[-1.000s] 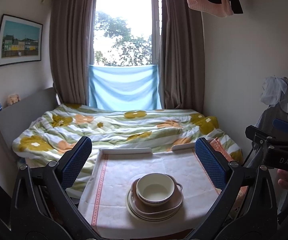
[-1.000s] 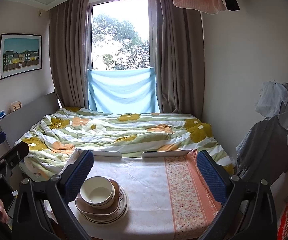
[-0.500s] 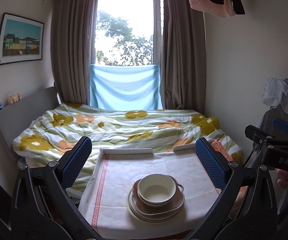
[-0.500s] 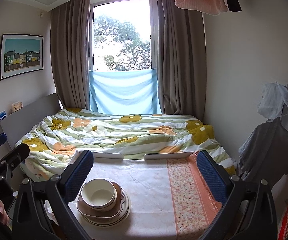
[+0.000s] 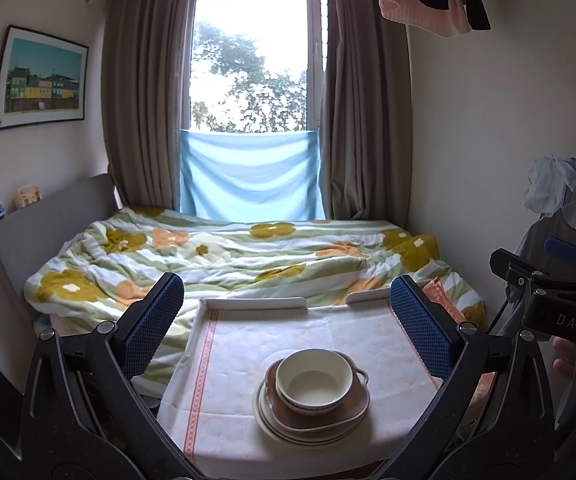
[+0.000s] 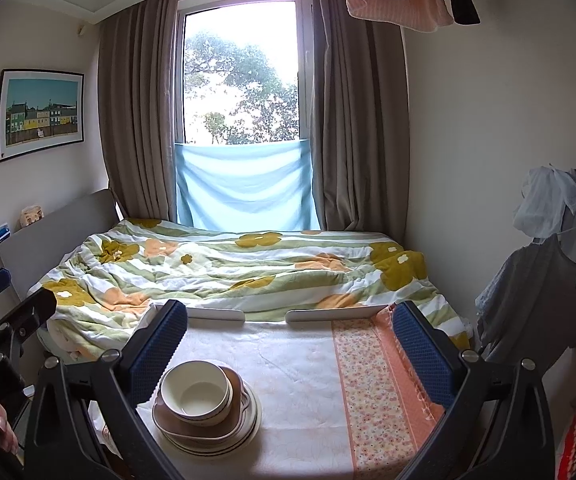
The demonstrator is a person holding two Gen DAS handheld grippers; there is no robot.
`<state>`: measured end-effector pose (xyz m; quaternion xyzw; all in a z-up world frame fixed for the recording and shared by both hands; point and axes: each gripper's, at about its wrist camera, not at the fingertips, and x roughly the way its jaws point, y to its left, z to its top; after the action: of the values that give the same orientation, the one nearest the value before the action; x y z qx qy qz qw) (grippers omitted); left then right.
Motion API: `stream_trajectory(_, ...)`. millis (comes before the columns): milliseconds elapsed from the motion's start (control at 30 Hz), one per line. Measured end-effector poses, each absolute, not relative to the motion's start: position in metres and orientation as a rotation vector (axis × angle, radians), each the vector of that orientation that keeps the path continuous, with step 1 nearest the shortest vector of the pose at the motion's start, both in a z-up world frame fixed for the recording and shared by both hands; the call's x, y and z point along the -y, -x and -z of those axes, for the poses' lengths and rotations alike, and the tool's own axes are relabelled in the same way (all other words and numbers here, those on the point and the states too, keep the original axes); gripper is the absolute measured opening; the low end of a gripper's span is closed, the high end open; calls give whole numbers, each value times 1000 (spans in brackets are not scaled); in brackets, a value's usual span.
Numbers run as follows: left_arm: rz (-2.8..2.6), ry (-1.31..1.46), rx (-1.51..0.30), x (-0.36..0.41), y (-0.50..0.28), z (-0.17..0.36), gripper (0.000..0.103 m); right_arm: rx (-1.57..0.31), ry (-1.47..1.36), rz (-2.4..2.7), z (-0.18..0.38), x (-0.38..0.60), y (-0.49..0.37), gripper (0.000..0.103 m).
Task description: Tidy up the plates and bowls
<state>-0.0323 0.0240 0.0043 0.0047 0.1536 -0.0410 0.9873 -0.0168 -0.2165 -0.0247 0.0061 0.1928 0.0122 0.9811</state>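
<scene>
A cream bowl [image 5: 313, 380] sits in a brown handled dish [image 5: 352, 408] on a stack of cream plates [image 5: 283, 430], all on a small cloth-covered table [image 5: 247, 344]. My left gripper [image 5: 288, 320] hovers above the table's near side, open, with the stack below and between its blue pads. In the right wrist view the same bowl [image 6: 195, 389], brown dish [image 6: 171, 420] and plates [image 6: 249, 420] lie at lower left, beside the left finger of my open right gripper [image 6: 290, 344]. Both grippers hold nothing.
A bed with a flowered quilt [image 5: 227, 252] lies just beyond the table. Two white rails [image 6: 328, 314] line the table's far edge. A rack with hanging clothes [image 6: 540, 280] stands at the right wall. The orange floral cloth strip [image 6: 372, 380] covers the table's right part.
Both grippers have drifted slightly; the view rose a little and the stack sits a bit lower and more rightward in each frame. Nothing was taken hold of.
</scene>
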Motion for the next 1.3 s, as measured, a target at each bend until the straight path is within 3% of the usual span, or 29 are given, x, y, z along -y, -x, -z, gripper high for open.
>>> stream_trajectory(1300, 2, -25, -265, -26, 29, -2, 103, -379, -19, -22, 26, 218, 9, 102)
